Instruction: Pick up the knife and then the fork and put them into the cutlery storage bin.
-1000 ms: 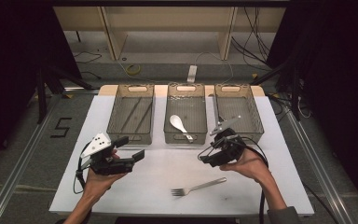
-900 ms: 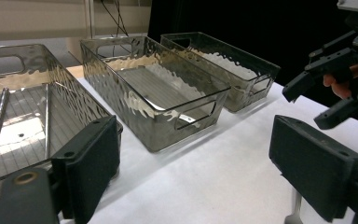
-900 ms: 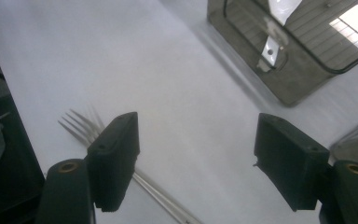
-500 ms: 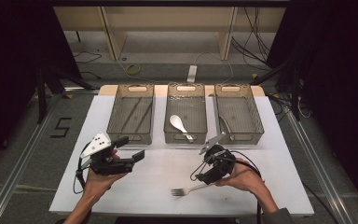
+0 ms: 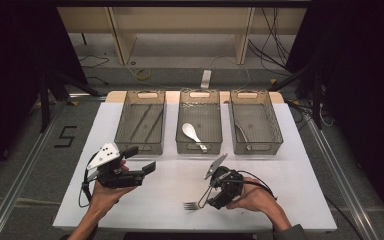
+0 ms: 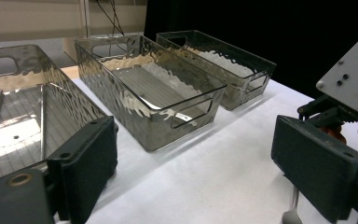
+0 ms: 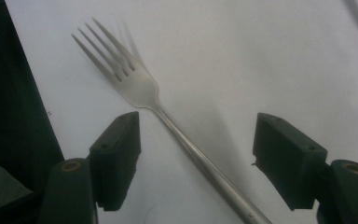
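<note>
Your right claw [image 5: 206, 199] hung low over the desk [image 5: 300, 200] with its jaws spread wide and nothing clamped between them; they had just been closing a little, yet the pads pressed on nothing. In the right gripper view the fork [image 7: 168, 116] lay flat on the white surface directly under that claw [image 7: 196, 156], its handle running through the gap between the two pads [image 7: 116, 154] and its tines reaching out beyond them, ahead and toward the left pad's side. The handle touched neither pad. From the high view the fork's tines [image 5: 191, 205] poked out just past the claw's tip, on the side toward your other hand.

Your left claw [image 5: 140, 159] was held level above the desk, well apart from the fork, jaws open and empty. In the left gripper view its pads [image 6: 89, 161] framed bare desk, with three clear bins beyond them. The left bin [image 5: 142, 122] sat straight ahead of your left claw and held two thin rods. The middle bin [image 5: 200, 120], ahead and between both claws, carried a white spoon [image 5: 192, 133]. The right bin [image 5: 256, 121] stood beyond your right claw and held a slim metal utensil; I couldn't tell which kind
</note>
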`<state>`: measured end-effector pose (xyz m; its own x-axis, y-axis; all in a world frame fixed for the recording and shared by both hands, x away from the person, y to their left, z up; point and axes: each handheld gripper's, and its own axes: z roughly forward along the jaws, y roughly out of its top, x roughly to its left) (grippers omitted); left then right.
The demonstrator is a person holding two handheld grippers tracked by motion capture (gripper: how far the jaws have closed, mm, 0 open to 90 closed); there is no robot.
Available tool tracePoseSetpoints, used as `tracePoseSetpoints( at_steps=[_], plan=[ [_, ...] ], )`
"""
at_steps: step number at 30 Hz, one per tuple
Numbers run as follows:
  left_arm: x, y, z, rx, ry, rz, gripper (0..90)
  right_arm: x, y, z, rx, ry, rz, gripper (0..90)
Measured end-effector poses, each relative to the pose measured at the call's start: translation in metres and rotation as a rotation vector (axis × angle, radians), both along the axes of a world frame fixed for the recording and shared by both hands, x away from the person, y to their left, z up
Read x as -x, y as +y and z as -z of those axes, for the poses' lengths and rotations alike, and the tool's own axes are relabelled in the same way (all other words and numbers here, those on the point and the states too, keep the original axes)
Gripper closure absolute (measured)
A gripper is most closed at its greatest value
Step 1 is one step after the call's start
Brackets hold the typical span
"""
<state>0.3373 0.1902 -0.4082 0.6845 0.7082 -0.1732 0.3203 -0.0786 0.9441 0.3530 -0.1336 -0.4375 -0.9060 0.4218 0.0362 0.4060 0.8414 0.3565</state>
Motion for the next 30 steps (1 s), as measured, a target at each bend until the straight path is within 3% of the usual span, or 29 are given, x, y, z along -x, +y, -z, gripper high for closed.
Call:
tracePoseSetpoints(
  at_steps=[7,15,30],
  plan=[
    [0.001,-0.001,0.0,-0.01,-0.006,0.011,12.7,0.0,0.001,0.006,0.044,0.011,-0.016,39.7],
    [0.001,-0.001,0.0,-0.01,-0.007,0.009,12.5,0.002,0.002,0.01,0.047,0.011,-0.042,47.5],
    [0.001,-0.002,0.0,-0.013,-0.008,0.018,12.4,0.001,0.002,0.018,0.096,0.022,-0.05,56.9]
  ],
)
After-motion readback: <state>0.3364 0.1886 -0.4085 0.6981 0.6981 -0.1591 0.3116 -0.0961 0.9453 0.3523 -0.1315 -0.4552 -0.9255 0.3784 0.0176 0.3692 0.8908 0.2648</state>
